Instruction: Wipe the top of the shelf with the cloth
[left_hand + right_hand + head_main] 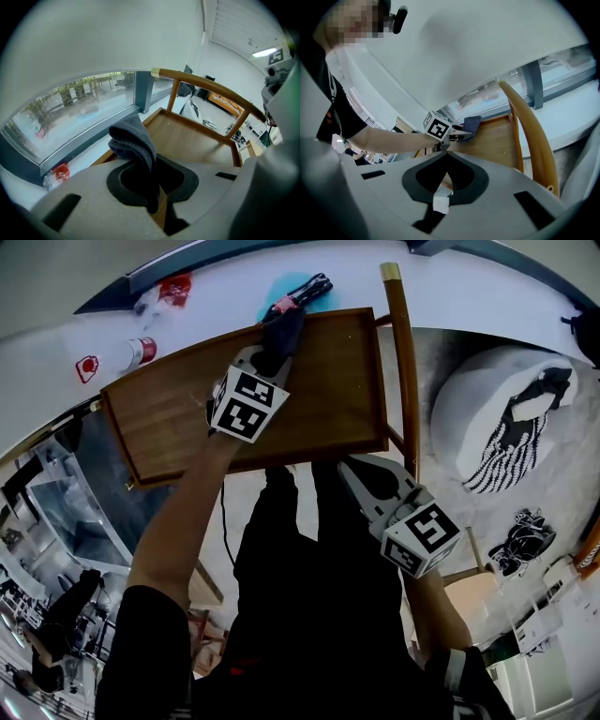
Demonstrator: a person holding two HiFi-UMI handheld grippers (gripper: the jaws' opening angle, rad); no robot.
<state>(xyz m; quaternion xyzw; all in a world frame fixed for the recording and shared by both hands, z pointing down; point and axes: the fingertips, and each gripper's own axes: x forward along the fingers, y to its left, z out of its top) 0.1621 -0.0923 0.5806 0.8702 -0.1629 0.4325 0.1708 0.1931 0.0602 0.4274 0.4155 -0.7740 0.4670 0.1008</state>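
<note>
Head view steeply down on shelf (178,409), 2 gripper views low across it

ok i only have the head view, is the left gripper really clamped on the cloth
observer: yes, its view shows the left gripper shut on the cloth, folded over above the jaws.
operator: and the right one, holding anything
observer: no, its view shows the right gripper shut, nothing between its jaws.
operator: cloth down on the shelf
observer: seen from the right gripper view, it looks down on the shelf at the far edge.
</note>
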